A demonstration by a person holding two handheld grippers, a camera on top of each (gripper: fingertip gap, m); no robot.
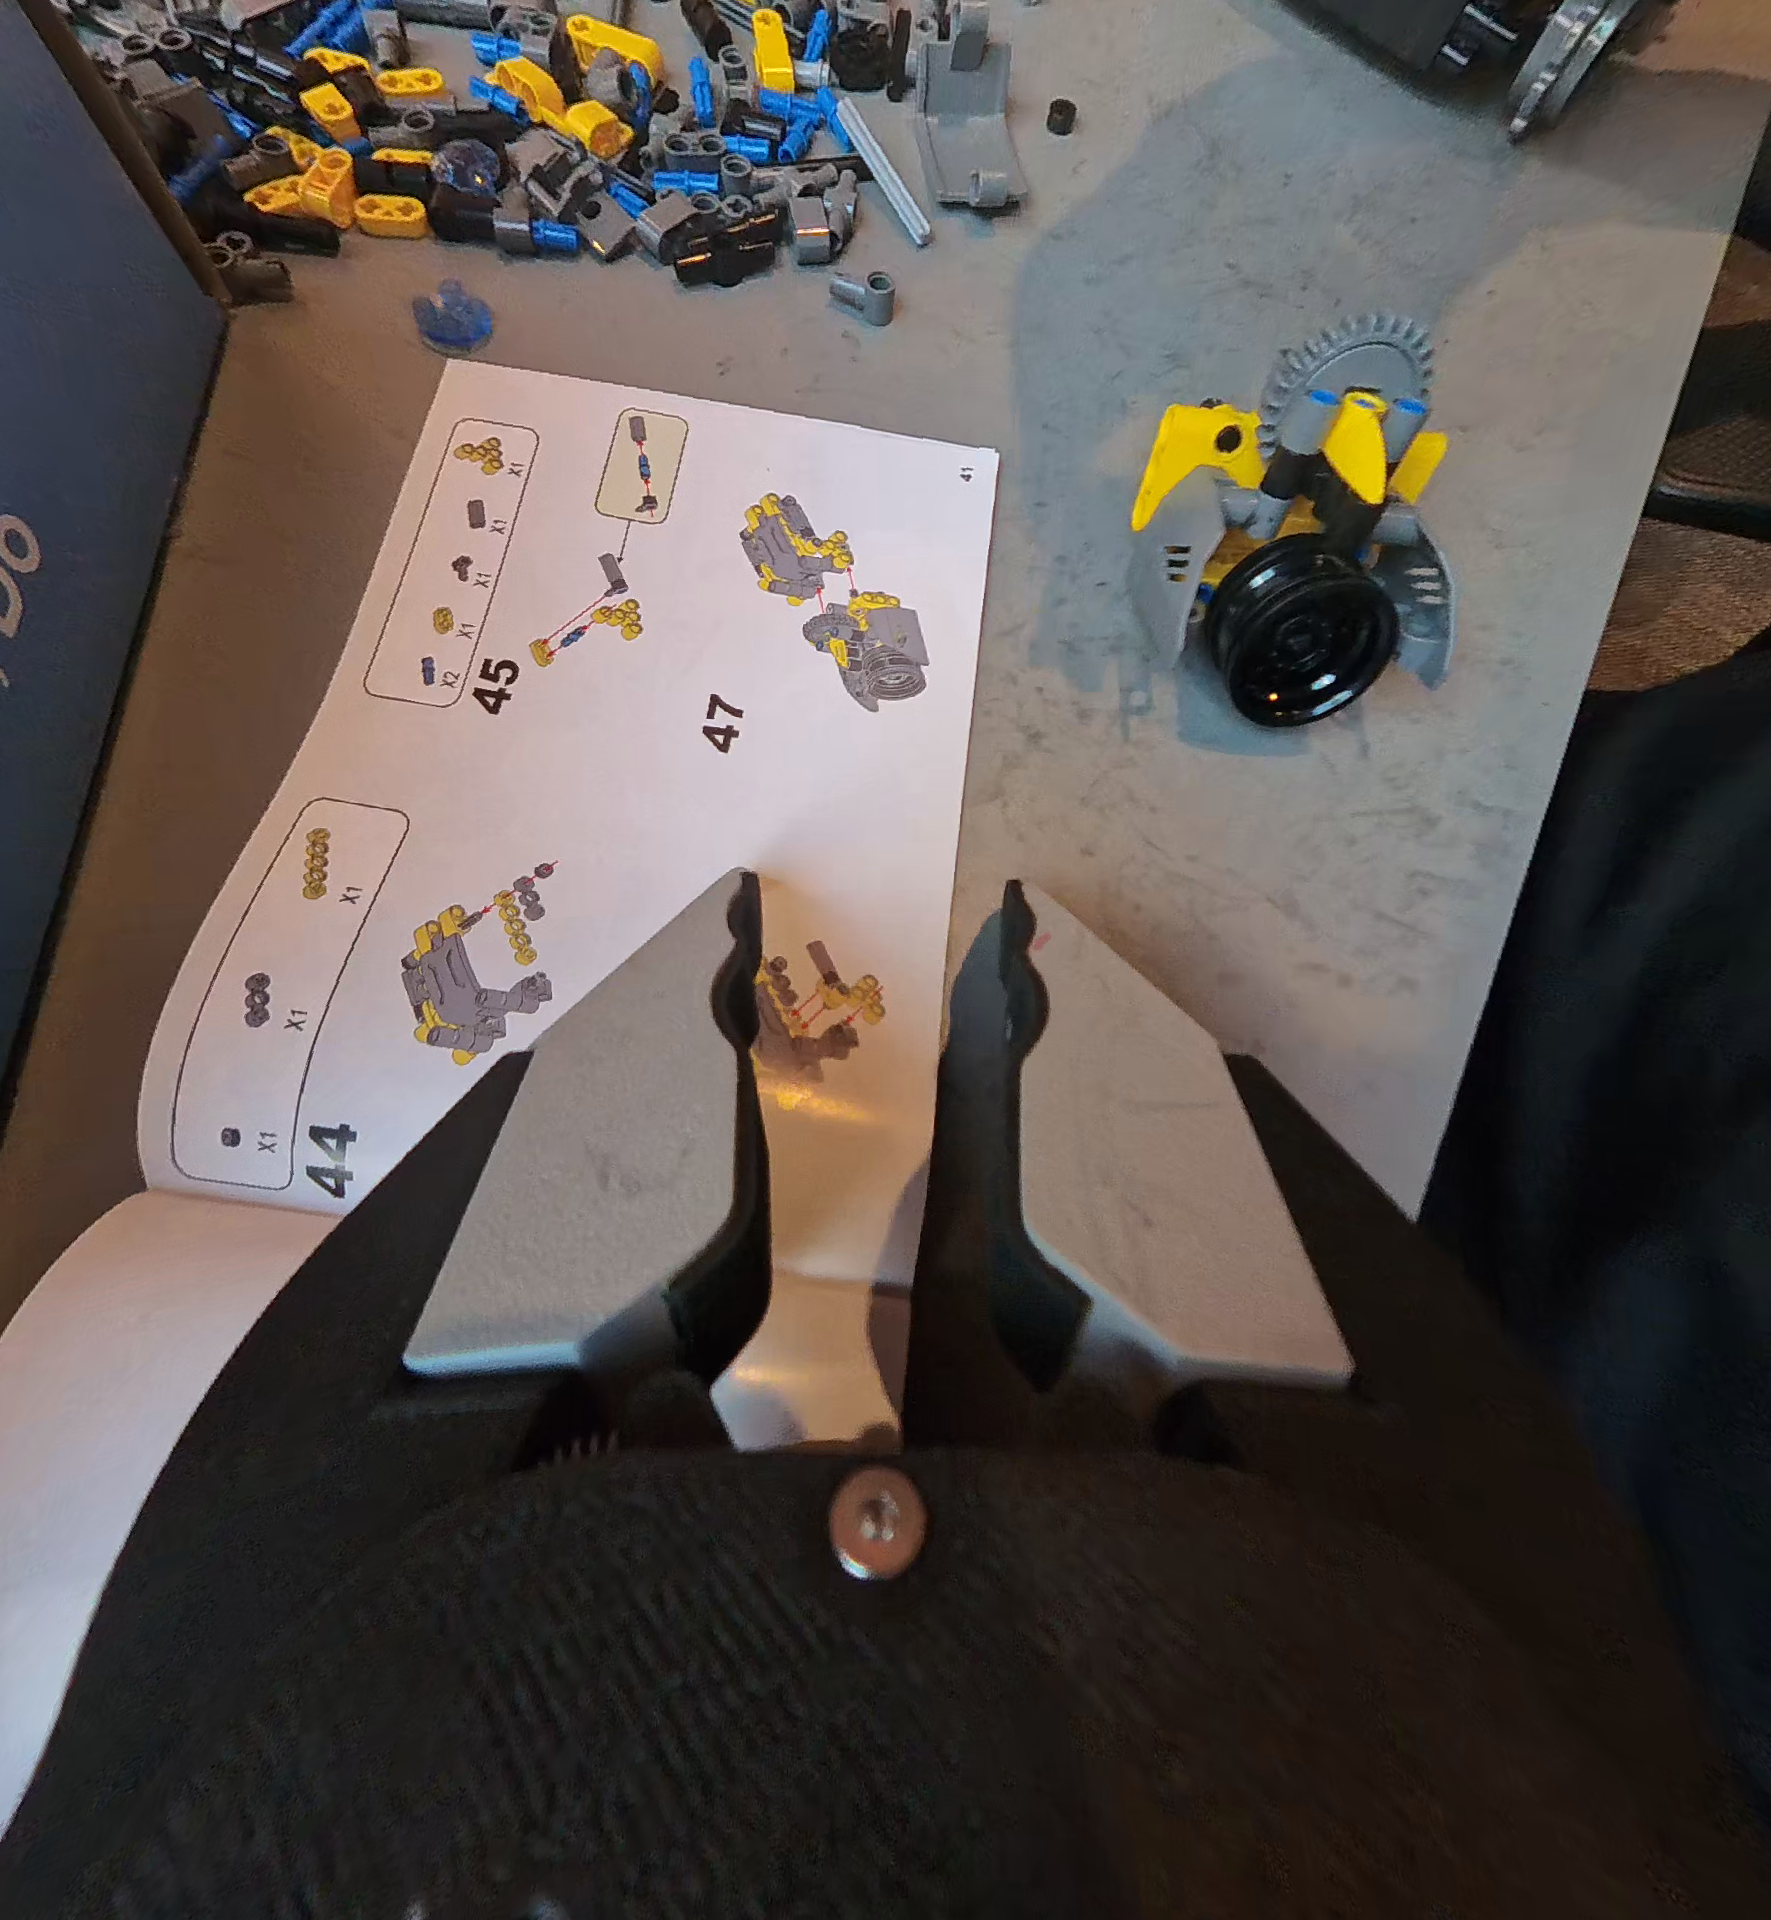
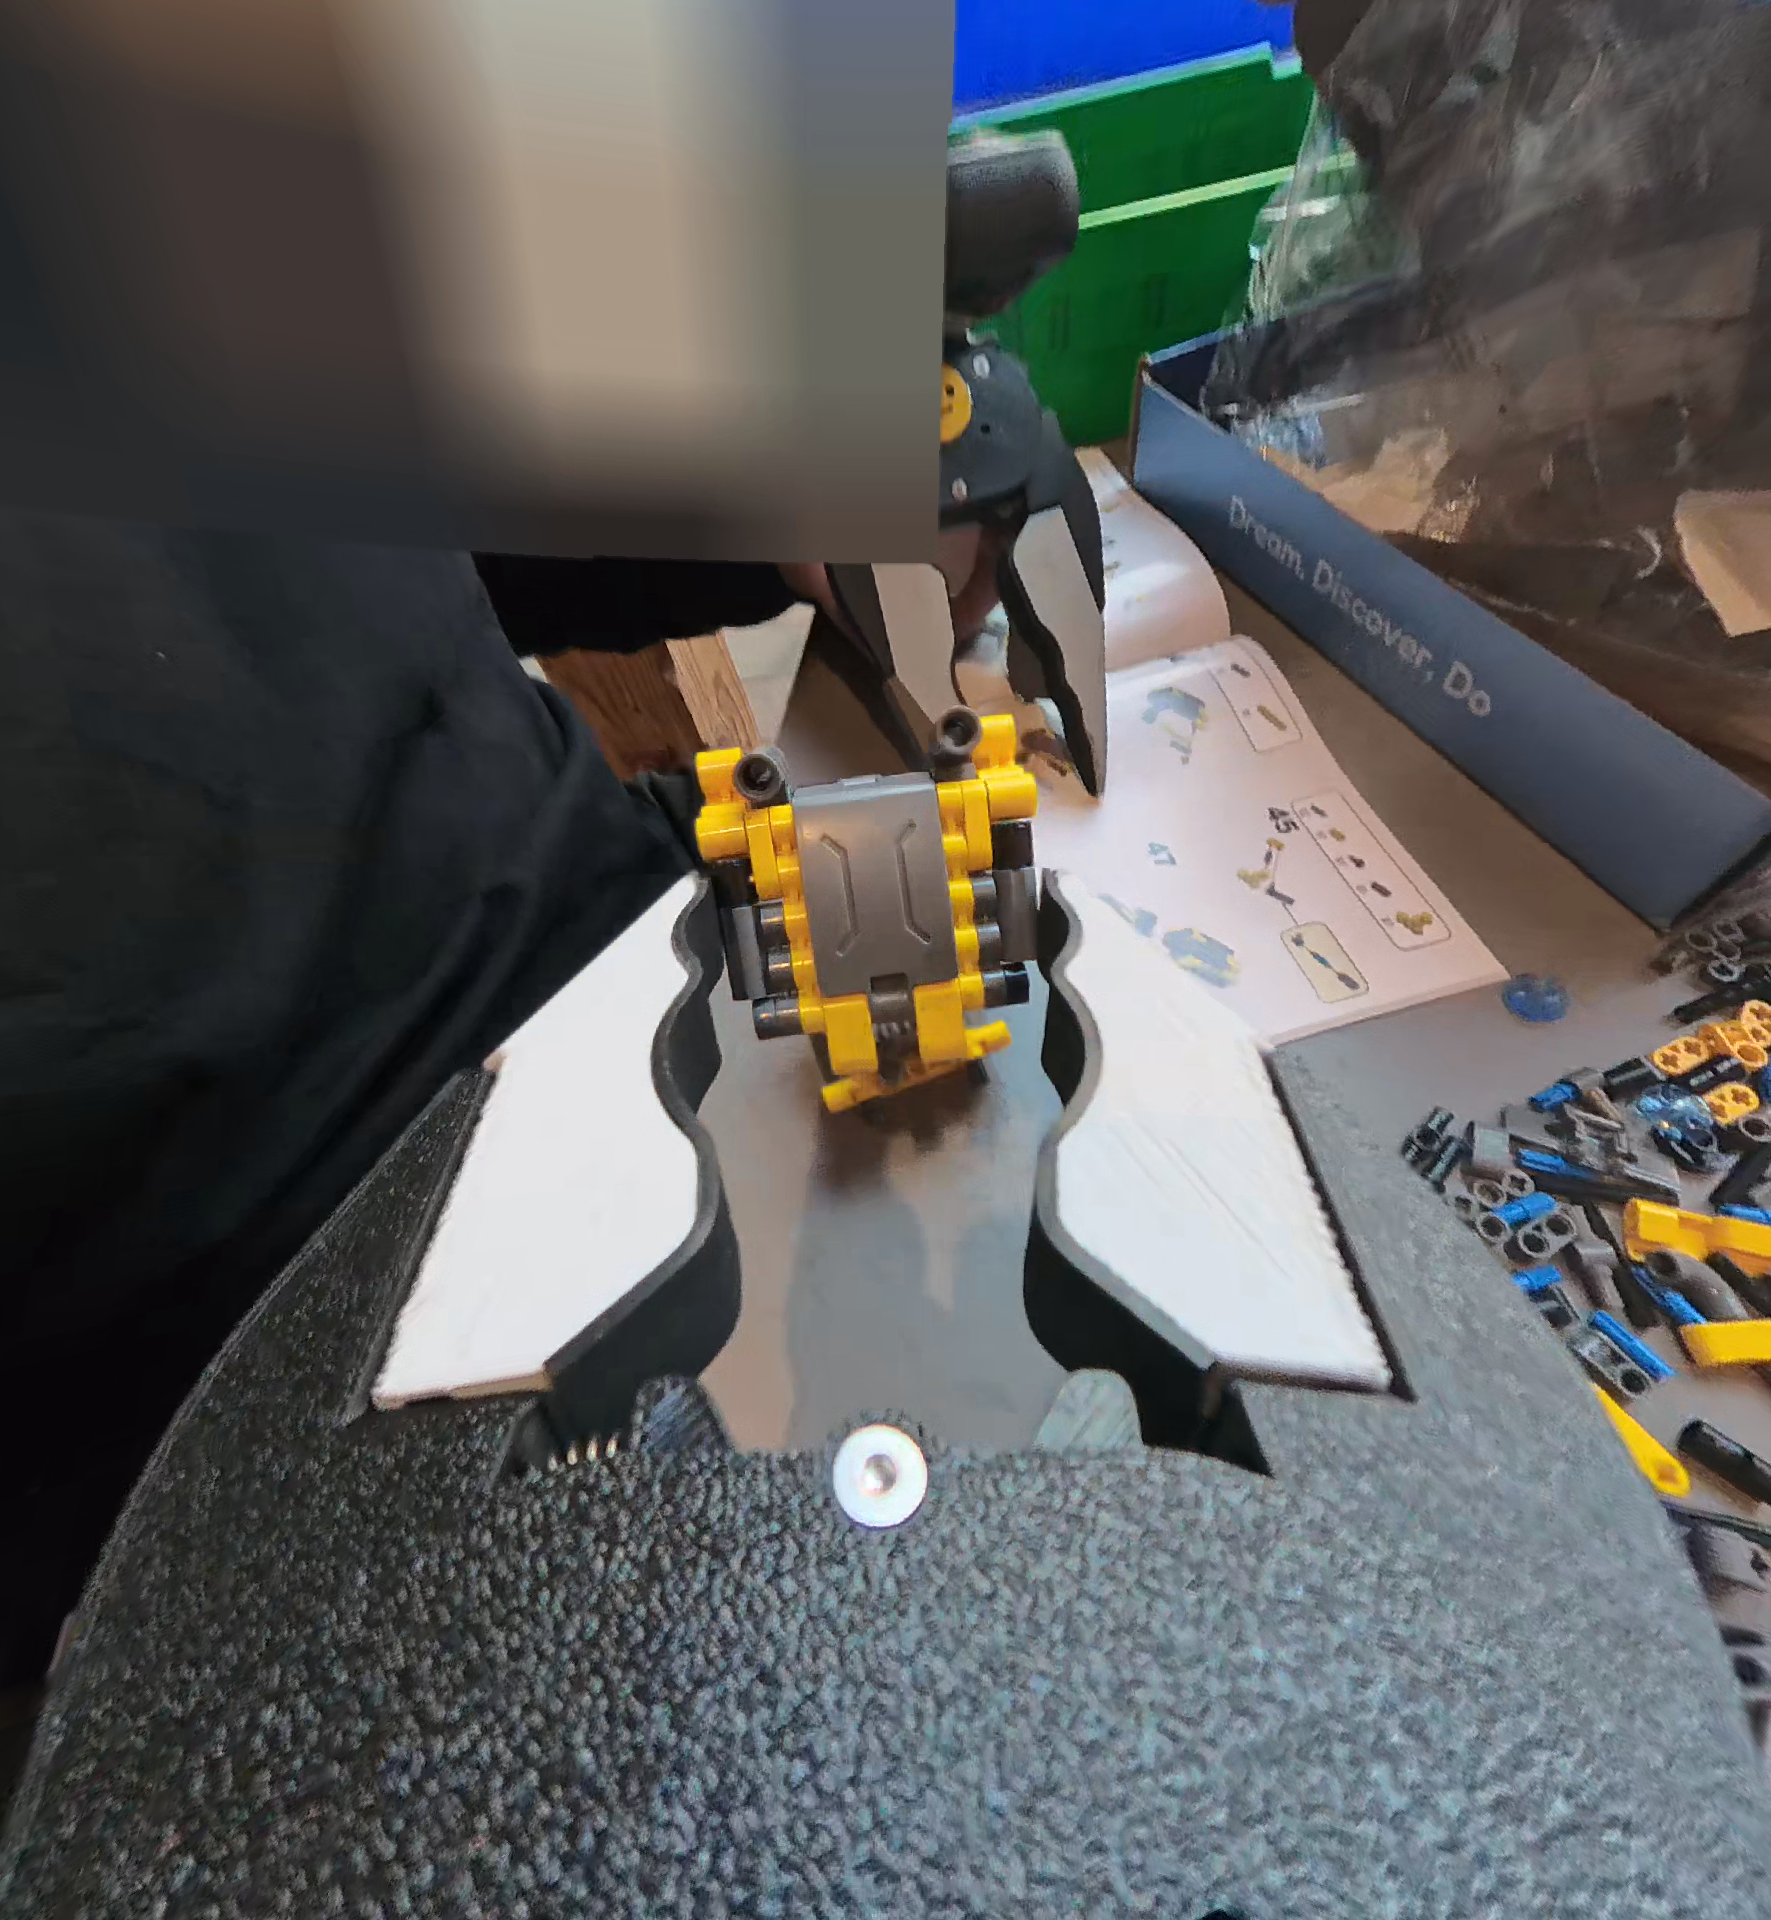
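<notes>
My right gripper (image 2: 876,894) is shut on a yellow, grey and black brick sub-assembly (image 2: 865,914) and holds it by its sides above the table. My left gripper (image 1: 879,891) is open and empty, its fingertips just above the lower right part of an open instruction booklet (image 1: 652,675). The left gripper also shows in the right wrist view (image 2: 995,675), beyond the held sub-assembly, over the booklet (image 2: 1276,831). A second built piece with a black wheel, a grey gear and yellow panels (image 1: 1296,551) stands on the grey table (image 1: 1224,883), to the right of the booklet.
A pile of loose blue, yellow, black and grey parts (image 1: 548,135) lies at the far end, also in the right wrist view (image 2: 1691,1195). A dark blue box (image 1: 29,520) borders the booklet; a plastic bag (image 2: 1587,260) lies in it. The table edge (image 1: 1587,727) runs beside a person's dark clothing. My right fingertips sit around 15 centimetres from my left ones.
</notes>
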